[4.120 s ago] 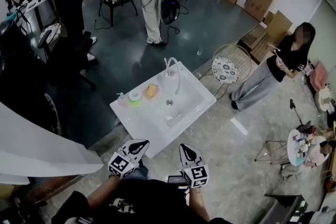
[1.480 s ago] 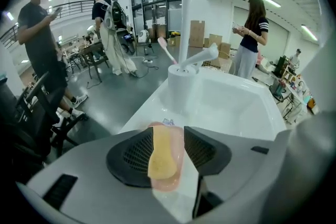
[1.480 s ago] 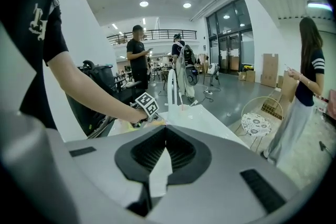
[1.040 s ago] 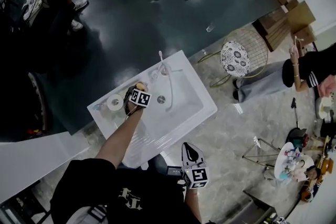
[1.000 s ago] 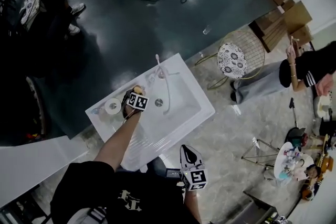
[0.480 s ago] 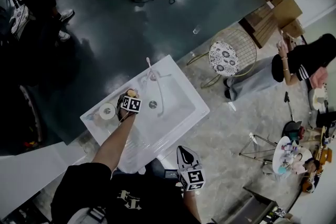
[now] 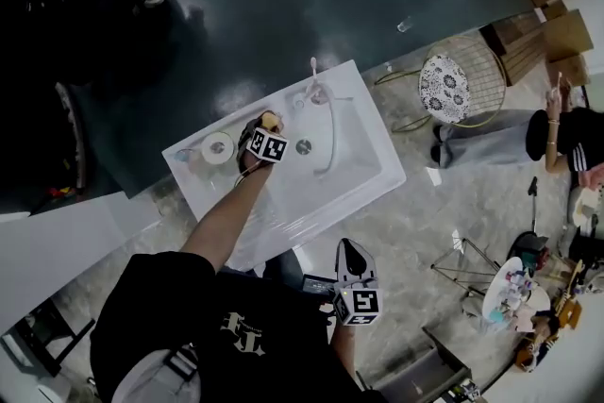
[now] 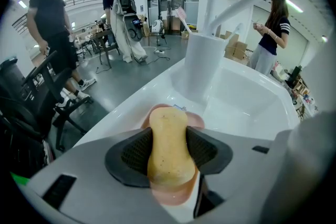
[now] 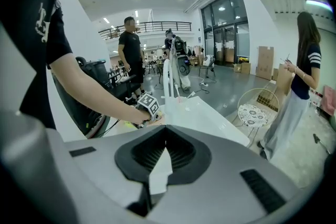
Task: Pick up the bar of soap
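The yellow-orange bar of soap (image 8: 168, 128) sits between the jaws of my left gripper (image 8: 168, 140), which is shut on it. Under the soap shows a pink soap dish (image 8: 197, 119), on the back left rim of the white sink (image 7: 363, 193). In the head view the left gripper (image 7: 268, 139) reaches over that rim with the soap (image 7: 271, 120) at its tip. Whether the soap is touching the dish I cannot tell. My right gripper (image 7: 351, 256) hangs near my body, short of the sink. Its jaws (image 9: 165, 134) are shut with nothing in them.
A white faucet (image 7: 327, 123) arches over the basin, with the drain (image 7: 303, 146) beside it. A white roll (image 7: 217, 147) stands left of the soap. A cup with a toothbrush (image 8: 202, 65) is just beyond the dish. A wire chair (image 7: 451, 90) and a person (image 7: 566, 135) are at the right.
Four seconds ago both grippers hung near my body. My left arm has since reached out to the soap and has stayed there over the last second. The head view has shifted.
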Demonstrator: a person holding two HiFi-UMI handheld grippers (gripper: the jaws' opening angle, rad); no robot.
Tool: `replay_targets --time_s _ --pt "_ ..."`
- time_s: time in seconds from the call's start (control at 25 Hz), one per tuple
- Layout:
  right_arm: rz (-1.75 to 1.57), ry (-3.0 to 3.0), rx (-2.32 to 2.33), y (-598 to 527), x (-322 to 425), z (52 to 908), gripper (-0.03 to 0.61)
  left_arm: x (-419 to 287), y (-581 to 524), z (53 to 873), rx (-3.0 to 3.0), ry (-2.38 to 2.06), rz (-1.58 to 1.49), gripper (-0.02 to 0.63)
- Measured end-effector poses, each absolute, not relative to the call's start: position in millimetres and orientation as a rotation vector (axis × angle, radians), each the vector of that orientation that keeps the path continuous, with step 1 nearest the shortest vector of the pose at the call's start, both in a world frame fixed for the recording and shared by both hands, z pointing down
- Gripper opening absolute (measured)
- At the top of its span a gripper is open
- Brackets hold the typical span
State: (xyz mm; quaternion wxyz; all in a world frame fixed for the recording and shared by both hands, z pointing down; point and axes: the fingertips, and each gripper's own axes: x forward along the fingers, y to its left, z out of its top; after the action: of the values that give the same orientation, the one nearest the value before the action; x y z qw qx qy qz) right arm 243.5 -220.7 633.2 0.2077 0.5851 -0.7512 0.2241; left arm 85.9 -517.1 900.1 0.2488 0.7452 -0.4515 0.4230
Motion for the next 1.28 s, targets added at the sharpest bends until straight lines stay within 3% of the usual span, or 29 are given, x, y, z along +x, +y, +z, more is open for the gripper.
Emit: replay_targets --time_s 0.72,1.28 --pt "0.621 -2.081 1.607 -211 243 631 0.008 85 -509 883 2.181 -1.268 1.045 0.198" --pt "0.535 -2.134 1.534 -194 217 620 0.008 86 -467 752 2.347 -1.303 0.431 0.198"
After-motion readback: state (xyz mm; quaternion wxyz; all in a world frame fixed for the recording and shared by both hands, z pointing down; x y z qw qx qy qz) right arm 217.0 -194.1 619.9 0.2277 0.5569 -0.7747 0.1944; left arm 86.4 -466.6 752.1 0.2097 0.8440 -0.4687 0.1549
